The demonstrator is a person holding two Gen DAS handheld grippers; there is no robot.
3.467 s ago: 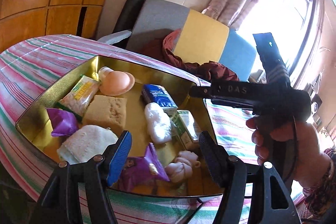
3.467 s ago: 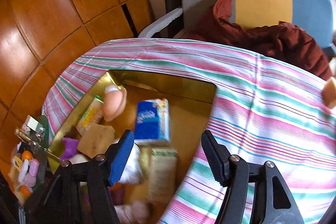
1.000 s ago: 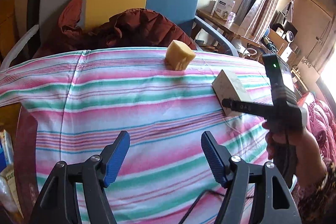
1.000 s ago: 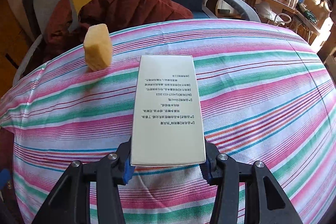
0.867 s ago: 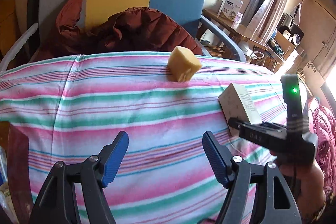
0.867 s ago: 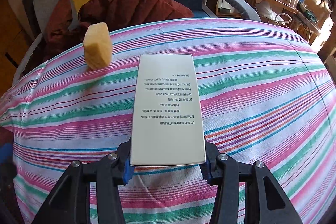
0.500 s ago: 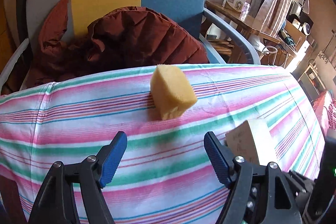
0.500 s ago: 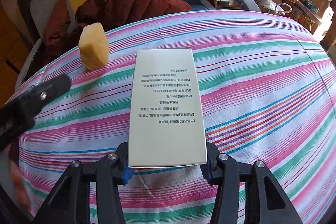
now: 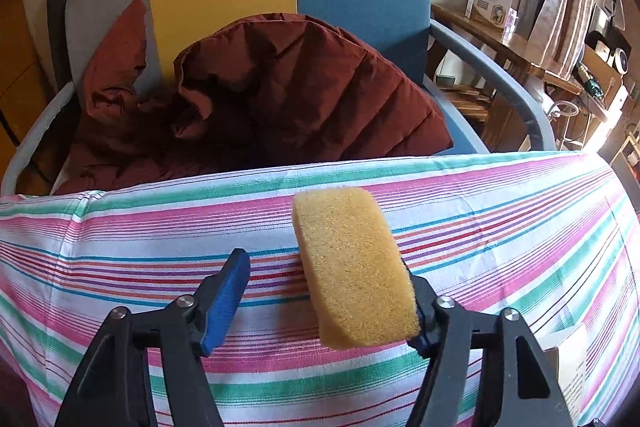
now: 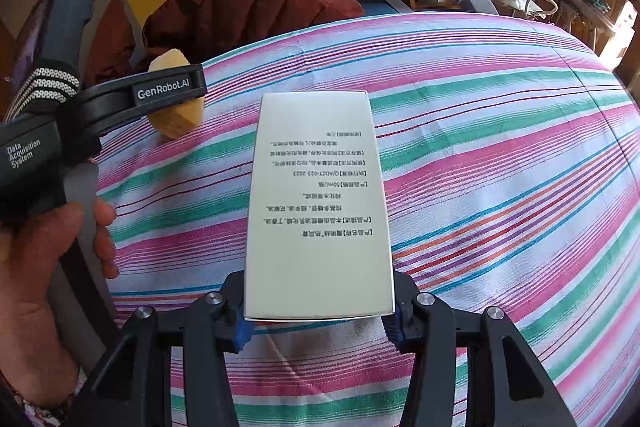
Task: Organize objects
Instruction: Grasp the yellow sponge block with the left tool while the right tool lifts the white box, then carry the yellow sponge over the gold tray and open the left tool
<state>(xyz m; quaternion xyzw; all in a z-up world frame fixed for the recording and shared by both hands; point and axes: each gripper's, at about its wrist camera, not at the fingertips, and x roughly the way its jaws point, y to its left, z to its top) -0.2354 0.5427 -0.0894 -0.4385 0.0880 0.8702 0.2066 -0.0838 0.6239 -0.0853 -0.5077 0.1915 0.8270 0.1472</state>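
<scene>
A striped tablecloth (image 10: 500, 131) carries a yellow sponge (image 9: 352, 267) and a white box (image 10: 318, 203).

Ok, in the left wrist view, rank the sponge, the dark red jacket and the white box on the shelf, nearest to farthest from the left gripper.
1. Yellow sponge: between the left gripper's jaws, against its right finger.
2. Dark red jacket: on the chair beyond the table.
3. White box: on the shelf, upper right.

Bare striped tablecloth (image 10: 500, 155) right of box (image 10: 318, 203) (sponge (image 9: 352, 267) left)

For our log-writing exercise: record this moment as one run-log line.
left gripper: jaws just closing, sponge between, gap at left pad | right gripper: shut on white box | surface: striped cloth
</scene>
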